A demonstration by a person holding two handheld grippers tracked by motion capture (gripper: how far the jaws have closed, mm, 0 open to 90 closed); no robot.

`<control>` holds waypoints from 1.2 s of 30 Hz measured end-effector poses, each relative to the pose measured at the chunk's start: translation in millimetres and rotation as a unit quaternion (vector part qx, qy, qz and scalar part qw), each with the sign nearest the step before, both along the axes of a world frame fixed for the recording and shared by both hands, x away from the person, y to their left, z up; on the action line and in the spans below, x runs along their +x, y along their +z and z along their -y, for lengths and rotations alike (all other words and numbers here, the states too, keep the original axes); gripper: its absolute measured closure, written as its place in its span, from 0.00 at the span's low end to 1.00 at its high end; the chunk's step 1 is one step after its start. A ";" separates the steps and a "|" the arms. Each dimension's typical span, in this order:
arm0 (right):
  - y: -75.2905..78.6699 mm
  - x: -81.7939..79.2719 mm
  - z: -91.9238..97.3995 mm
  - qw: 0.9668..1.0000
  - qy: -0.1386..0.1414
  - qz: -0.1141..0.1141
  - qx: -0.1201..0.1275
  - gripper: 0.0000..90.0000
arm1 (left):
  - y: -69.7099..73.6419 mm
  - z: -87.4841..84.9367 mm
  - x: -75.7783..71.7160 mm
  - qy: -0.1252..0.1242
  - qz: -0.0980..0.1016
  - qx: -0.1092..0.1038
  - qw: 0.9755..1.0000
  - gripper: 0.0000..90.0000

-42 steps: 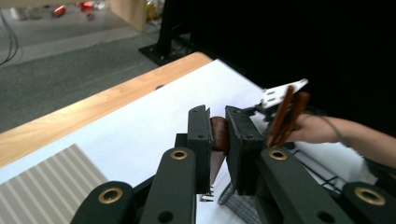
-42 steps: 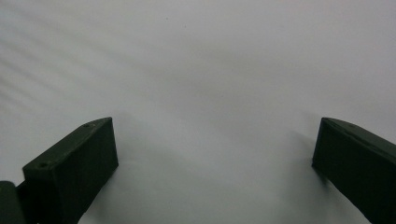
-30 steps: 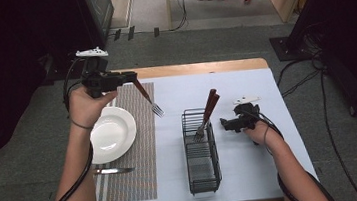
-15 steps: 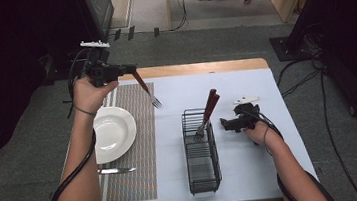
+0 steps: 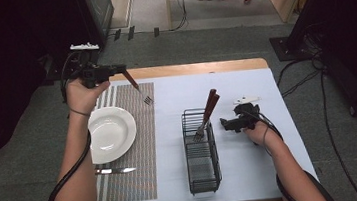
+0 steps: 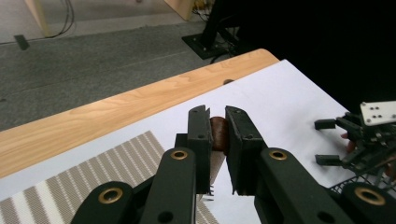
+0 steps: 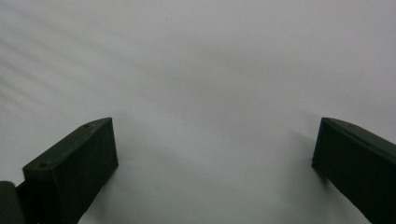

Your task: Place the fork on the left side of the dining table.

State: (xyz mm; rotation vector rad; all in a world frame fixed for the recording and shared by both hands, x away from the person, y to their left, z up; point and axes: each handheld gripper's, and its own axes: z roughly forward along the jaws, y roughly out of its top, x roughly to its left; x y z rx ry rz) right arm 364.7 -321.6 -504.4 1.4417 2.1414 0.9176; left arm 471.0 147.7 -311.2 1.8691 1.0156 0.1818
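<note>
White sheeting covers the table (image 5: 265, 86) except for a bare wooden strip along its far edge; grey carpet surrounds it, with dark stands and loose cables on the floor beyond. No brand, label or writing can be read on anything.

Nearest the person, at the near-left corner, a striped placemat (image 5: 138, 170) carries a knife (image 5: 115, 171) lying crosswise just below a white plate (image 5: 111, 133). Right of the mat, near the table's middle, a black wire caddy (image 5: 201, 153) stands with its length running near to far; brown-handled cutlery (image 5: 208, 113) leans in its far end, handles tilted to the right.

Just right of the caddy, the right gripper (image 5: 229, 124) sits low over the white sheet, its jaws spread wide with nothing between them; its own view shows bare white sheet. Open surface stretches from there to the right edge and toward the far-right corner.

Farther off, over the far-left corner, the left gripper (image 5: 122, 69) is held raised, its jaws pressed onto the brown handle of a fork (image 5: 140, 91), whose tines hang down above the mat's far-right corner. The white stretch between mat and caddy lies open.
</note>
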 end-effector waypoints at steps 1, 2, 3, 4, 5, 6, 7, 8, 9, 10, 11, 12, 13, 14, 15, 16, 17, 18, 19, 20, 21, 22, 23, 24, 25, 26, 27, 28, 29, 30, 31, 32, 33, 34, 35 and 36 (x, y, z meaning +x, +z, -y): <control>0.0 0.0 0.1 1.000 0.000 0.000 0.000 0.00 | -1.3 -3.2 0.7 0.007 0.001 0.003 1.000 0.92; 0.0 0.0 0.1 1.000 0.000 0.000 0.000 0.00 | -1.3 -3.2 0.7 0.007 0.001 0.003 1.000 0.92; 0.0 0.0 0.0 1.000 0.000 0.000 0.000 0.00 | -3.6 -9.6 1.9 0.020 0.001 0.006 1.000 0.92; 0.0 0.0 0.0 1.000 0.000 0.000 0.000 0.00 | -3.6 -9.6 1.9 0.020 0.001 0.006 1.000 0.92; 0.0 0.0 0.0 1.000 0.000 0.000 0.000 0.00 | -4.6 -12.9 2.5 0.023 0.001 0.004 1.000 0.92; 0.0 0.0 0.0 1.000 0.000 0.000 0.000 0.00 | -6.2 -19.2 3.6 0.034 0.002 -0.004 0.999 0.92; 0.0 0.0 0.0 1.000 0.000 0.000 0.000 0.00 | -6.8 -22.3 4.3 0.038 0.004 -0.004 0.999 0.92; 0.0 0.0 0.0 1.000 0.000 0.000 0.000 0.00 | -7.4 -25.1 4.8 0.045 0.005 -0.003 0.999 0.92; 0.0 0.0 0.0 1.000 0.000 0.000 0.000 0.00 | -8.5 -27.5 5.3 0.053 0.005 -0.001 0.999 0.92; 0.0 0.0 0.0 1.000 0.000 0.000 0.000 0.00 | -8.5 -27.5 5.3 0.053 0.005 -0.001 0.999 0.92; 0.0 0.0 0.0 1.000 0.000 0.000 0.000 0.00 | -9.9 -30.3 6.0 0.059 0.007 0.001 0.998 0.92; 0.1 0.0 0.1 1.000 0.000 0.000 0.000 0.00 | -12.0 -33.1 6.5 0.066 0.007 0.000 0.998 0.92; 0.1 0.0 0.1 1.000 0.000 0.000 0.000 0.00 | -16.6 -40.2 8.2 0.080 0.004 -0.005 0.997 0.92; 0.1 0.0 0.0 1.000 0.000 0.000 0.000 0.00 | -18.7 -43.9 9.2 0.087 0.002 -0.008 0.996 0.92; 0.1 0.0 0.0 1.000 0.000 0.000 0.000 0.00 | -18.7 -43.9 9.2 0.087 0.002 -0.008 0.996 0.92; 0.0 0.0 0.0 1.000 0.000 0.000 0.000 0.00 | -21.2 -48.7 10.2 0.095 0.000 -0.011 0.995 0.92; 0.1 0.0 0.0 1.000 0.000 0.000 0.000 0.00 | -24.5 -54.1 11.4 0.104 -0.004 -0.015 0.994 0.92; 0.1 0.0 0.0 1.000 0.000 0.000 0.000 0.00 | -24.5 -54.1 11.4 0.104 -0.004 -0.015 0.994 0.92; 0.1 0.0 0.1 1.000 0.000 0.000 0.000 0.00 | -27.9 -59.3 12.3 0.116 -0.005 -0.018 0.993 0.92; 0.1 0.0 0.0 1.000 0.000 -0.001 0.000 0.00 | -29.4 -61.6 12.8 0.122 -0.005 -0.020 0.992 0.92; 0.1 0.0 0.0 1.000 0.000 -0.001 0.000 0.00 | -29.4 -61.6 12.8 0.122 -0.005 -0.020 0.992 0.92; 0.0 0.0 0.0 1.000 0.000 0.000 0.000 0.00 | -32.3 -66.2 13.5 0.133 -0.007 -0.026 0.991 0.92; 0.0 0.0 0.0 1.000 0.000 0.000 0.000 0.00 | -33.7 -68.6 13.9 0.136 -0.008 -0.029 0.990 0.92; 0.0 0.0 0.0 1.000 0.000 0.000 0.000 0.00 | -35.4 -70.3 14.6 0.139 -0.010 -0.034 0.990 0.92; 0.0 0.0 0.0 1.000 0.000 0.000 0.000 0.00 | -37.2 -72.1 15.1 0.140 -0.012 -0.039 0.989 0.92; 0.0 0.0 0.0 1.000 0.000 0.000 0.000 0.00 | -37.2 -72.1 15.1 0.140 -0.012 -0.039 0.989 0.92; 0.1 0.0 0.1 1.000 0.000 0.000 0.000 0.00 | -39.0 -73.4 15.7 0.142 -0.016 -0.040 0.989 0.92; 0.0 0.1 0.0 1.000 0.000 0.000 0.000 0.00 | -40.8 -74.6 16.3 0.143 -0.018 -0.042 0.989 0.92; 0.0 0.1 0.0 1.000 0.000 0.000 0.000 0.00 | -42.7 -77.9 17.0 0.147 -0.022 -0.048 0.988 0.91; 0.0 0.0 0.0 1.000 0.000 0.000 0.000 0.00 | -43.0 -79.9 17.1 0.148 -0.026 -0.047 0.988 0.91; 0.0 0.0 0.0 1.000 0.000 0.000 0.000 0.00 | -43.0 -79.9 17.1 0.148 -0.026 -0.047 0.988 0.91; 0.0 0.0 -0.1 1.000 0.000 0.000 0.000 0.00 | -43.8 -81.9 17.2 0.150 -0.029 -0.049 0.987 0.91; 0.0 0.1 0.0 1.000 0.000 0.000 0.000 0.00 | -44.5 -84.6 17.2 0.152 -0.034 -0.047 0.987 0.91; 0.0 0.1 -0.1 1.000 0.000 0.000 0.000 0.00 | -46.3 -89.6 17.2 0.155 -0.043 -0.048 0.986 0.91; 0.0 0.1 -0.1 1.000 0.000 0.000 0.000 0.00 | -47.2 -92.0 17.1 0.157 -0.047 -0.044 0.985 0.90; 0.0 0.1 -0.1 1.000 0.000 0.000 0.000 0.00 | -47.2 -92.0 17.1 0.157 -0.047 -0.044 0.985 0.90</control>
